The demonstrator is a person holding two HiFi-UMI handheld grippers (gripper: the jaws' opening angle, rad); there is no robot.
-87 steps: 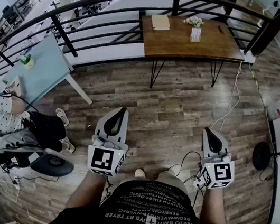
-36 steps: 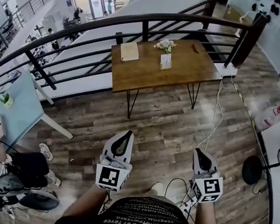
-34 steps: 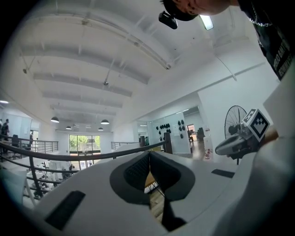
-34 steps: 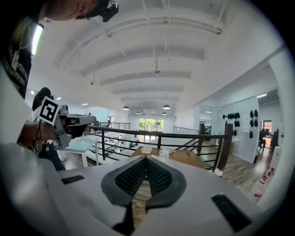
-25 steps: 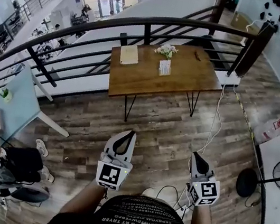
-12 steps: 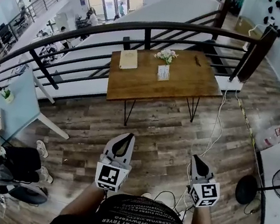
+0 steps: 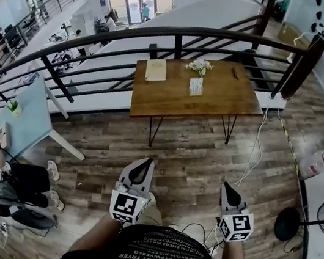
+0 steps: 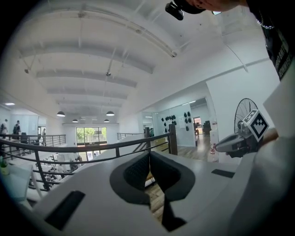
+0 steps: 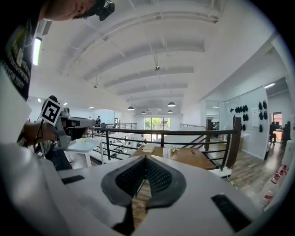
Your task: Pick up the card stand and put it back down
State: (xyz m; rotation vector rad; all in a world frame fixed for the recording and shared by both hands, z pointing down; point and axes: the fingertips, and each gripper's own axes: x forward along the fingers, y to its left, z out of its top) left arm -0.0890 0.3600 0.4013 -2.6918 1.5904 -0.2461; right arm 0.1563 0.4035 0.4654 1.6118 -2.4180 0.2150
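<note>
Left gripper [image 7: 144,162] and right gripper [image 7: 225,186] are hovering low in frame, jaws shut, empty; next move is needing a closer approach to upper-centre counter [image 7: 167,99], jaws opening before card stand [image 7: 196,86].

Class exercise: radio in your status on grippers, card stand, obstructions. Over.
Left gripper and right gripper shut, empty. Card stand upright on wooden table ahead, untouched. Flowers close behind it, near side open.

Head view shifted: table [image 7: 168,96] w/ card stand [image 7: 196,86] now lower in frame, slightly nearer.
</note>
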